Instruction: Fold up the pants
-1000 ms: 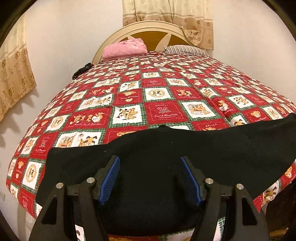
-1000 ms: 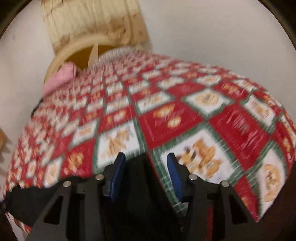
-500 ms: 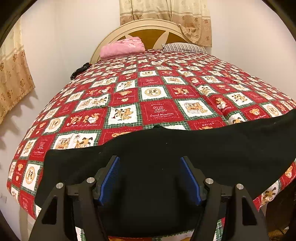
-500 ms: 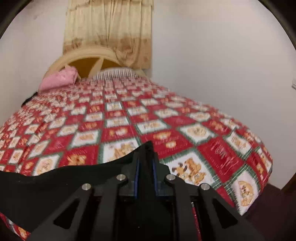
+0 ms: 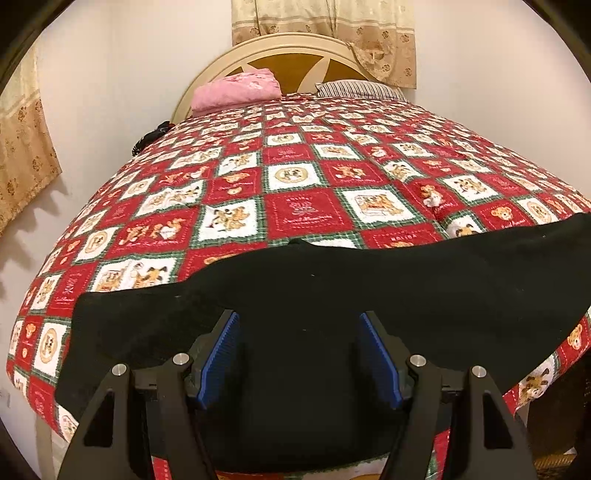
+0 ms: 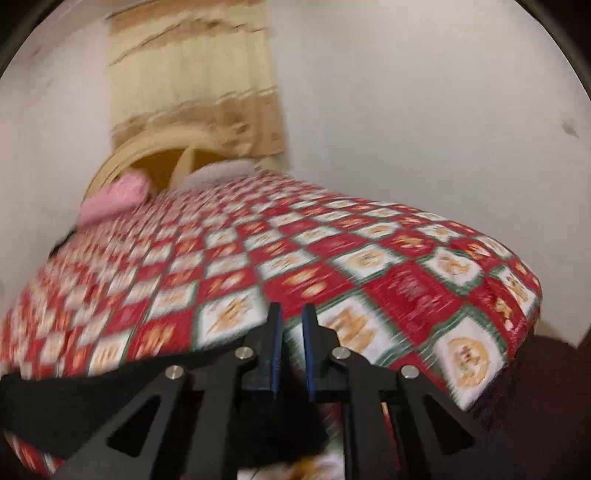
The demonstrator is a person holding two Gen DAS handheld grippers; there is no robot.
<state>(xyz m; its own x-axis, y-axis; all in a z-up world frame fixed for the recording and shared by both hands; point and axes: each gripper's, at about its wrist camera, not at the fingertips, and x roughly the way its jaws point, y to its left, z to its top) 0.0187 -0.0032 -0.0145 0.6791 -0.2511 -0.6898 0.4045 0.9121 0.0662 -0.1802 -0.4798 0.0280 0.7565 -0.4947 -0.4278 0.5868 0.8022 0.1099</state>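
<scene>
Black pants (image 5: 369, 291) lie spread across the near end of a bed with a red, white and green checked quilt (image 5: 306, 177). My left gripper (image 5: 301, 354) is open, its blue pads wide apart above the pants' near part. In the blurred right wrist view my right gripper (image 6: 291, 332) has its pads nearly together, with a narrow gap showing quilt between the tips. Black pants cloth (image 6: 74, 402) sits at its base and trails to the left. Whether the pads pinch the cloth is hidden.
A pink folded cloth (image 5: 236, 90) and a striped pillow (image 5: 362, 90) lie at the cream headboard (image 5: 288, 51). A dark object (image 5: 153, 134) sits at the bed's left edge. White walls and beige curtains (image 5: 321, 33) surround the bed.
The right gripper closed from open onto the pants end and has swung, its view now blurred, with a small gap between the pads. The left gripper stays open and almost still.
</scene>
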